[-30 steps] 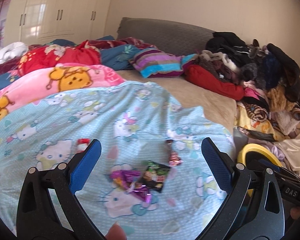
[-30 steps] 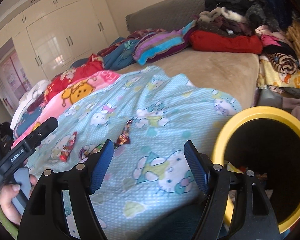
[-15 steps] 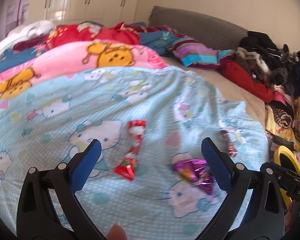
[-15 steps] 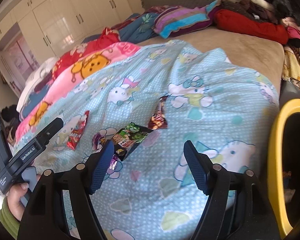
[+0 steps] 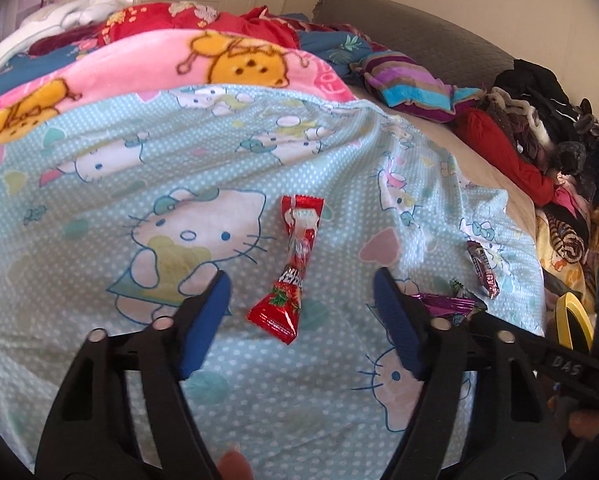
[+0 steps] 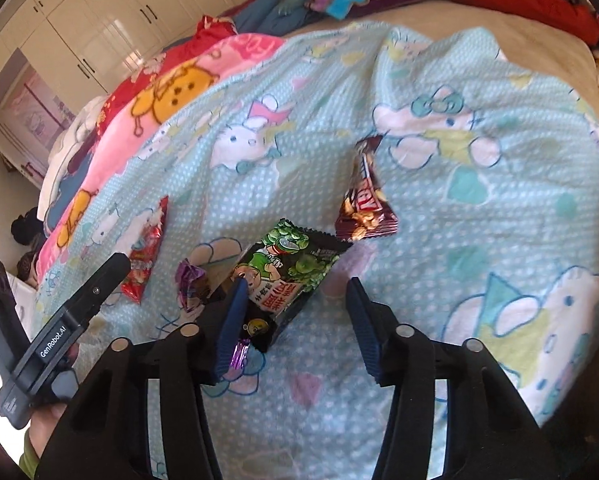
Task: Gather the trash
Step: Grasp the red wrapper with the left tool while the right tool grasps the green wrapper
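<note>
Fingers of the left gripper [image 5: 299, 312], blue-padded, stand apart over the pale blue cartoon-cat bedsheet [image 5: 139, 160] and have just been closing; the long red crinkly candy wrapper [image 5: 289, 276] lies between them, its wide lower end nearest the pads, with no pad touching it yet. The right gripper [image 6: 295, 316] is likewise parted with its jaws just narrowing, and the black-and-green printed snack packet [image 6: 287, 276] lies between its fingers, the left one overlapping the packet's lower edge so that contact there cannot be told; nothing is lifted. Just outside that left finger sits a crumpled purple foil wrapper [image 6: 191, 284], and beyond the fingertips a dark maroon bar wrapper [image 6: 363, 208]. All of these look like empty film: nearly weightless, limp, slick, and likely to slide or fold away instead of resisting. The soft sheet beneath gives way, so pads pressed low may pinch cloth along with the wrapper. The red wrapper seems best taken across its narrow twisted middle or the fuller lower end, where it stands up from the sheet; the snack packet by a raised edge or corner rather than flat across its face. A firm squeeze harms nothing here. A yellow bin rim [image 5: 575, 320] shows far outside the left gripper's right finger.
</note>
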### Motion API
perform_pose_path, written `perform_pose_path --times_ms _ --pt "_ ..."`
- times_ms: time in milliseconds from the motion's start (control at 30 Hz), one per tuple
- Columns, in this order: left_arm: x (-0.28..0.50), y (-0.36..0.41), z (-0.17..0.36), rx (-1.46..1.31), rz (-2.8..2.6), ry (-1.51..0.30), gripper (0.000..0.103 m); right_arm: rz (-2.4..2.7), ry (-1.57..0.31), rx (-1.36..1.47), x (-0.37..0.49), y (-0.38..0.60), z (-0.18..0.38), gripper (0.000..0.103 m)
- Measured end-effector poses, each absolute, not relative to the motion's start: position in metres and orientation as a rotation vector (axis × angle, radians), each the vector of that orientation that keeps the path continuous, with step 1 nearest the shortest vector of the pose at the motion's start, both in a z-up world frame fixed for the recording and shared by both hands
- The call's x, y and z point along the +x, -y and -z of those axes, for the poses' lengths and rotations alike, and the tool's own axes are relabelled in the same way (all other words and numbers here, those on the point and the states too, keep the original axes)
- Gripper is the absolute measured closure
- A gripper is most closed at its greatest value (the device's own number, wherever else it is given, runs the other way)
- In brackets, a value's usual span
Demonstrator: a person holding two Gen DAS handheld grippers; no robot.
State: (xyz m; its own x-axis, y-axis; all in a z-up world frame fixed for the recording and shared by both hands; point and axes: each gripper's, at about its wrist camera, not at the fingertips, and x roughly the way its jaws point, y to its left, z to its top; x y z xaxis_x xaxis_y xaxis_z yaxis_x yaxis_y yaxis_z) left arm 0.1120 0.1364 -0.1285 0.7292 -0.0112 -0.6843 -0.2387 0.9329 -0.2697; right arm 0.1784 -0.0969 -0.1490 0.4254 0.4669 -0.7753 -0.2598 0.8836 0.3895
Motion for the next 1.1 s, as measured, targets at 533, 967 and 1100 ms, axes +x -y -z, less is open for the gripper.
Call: perform_pose_path --times_ms 533,967,1100 --pt "0.116 -0.130 0.140 -0.344 -0.122 -0.787 0.092 -0.539 -0.955 0.227 0.150 0.113 0.132 0.096" --pt "0.110 -0.097 0.090 -0.312 -0.019 -0.674 0.098 -0.481 -0.861 0.269 0.140 0.159 0.103 0.096" --pt "0.111 -0.077 0.078 -0.302 0.034 -0.654 0.098 -0.454 -0.843 0.291 0.138 0.174 0.097 0.096"
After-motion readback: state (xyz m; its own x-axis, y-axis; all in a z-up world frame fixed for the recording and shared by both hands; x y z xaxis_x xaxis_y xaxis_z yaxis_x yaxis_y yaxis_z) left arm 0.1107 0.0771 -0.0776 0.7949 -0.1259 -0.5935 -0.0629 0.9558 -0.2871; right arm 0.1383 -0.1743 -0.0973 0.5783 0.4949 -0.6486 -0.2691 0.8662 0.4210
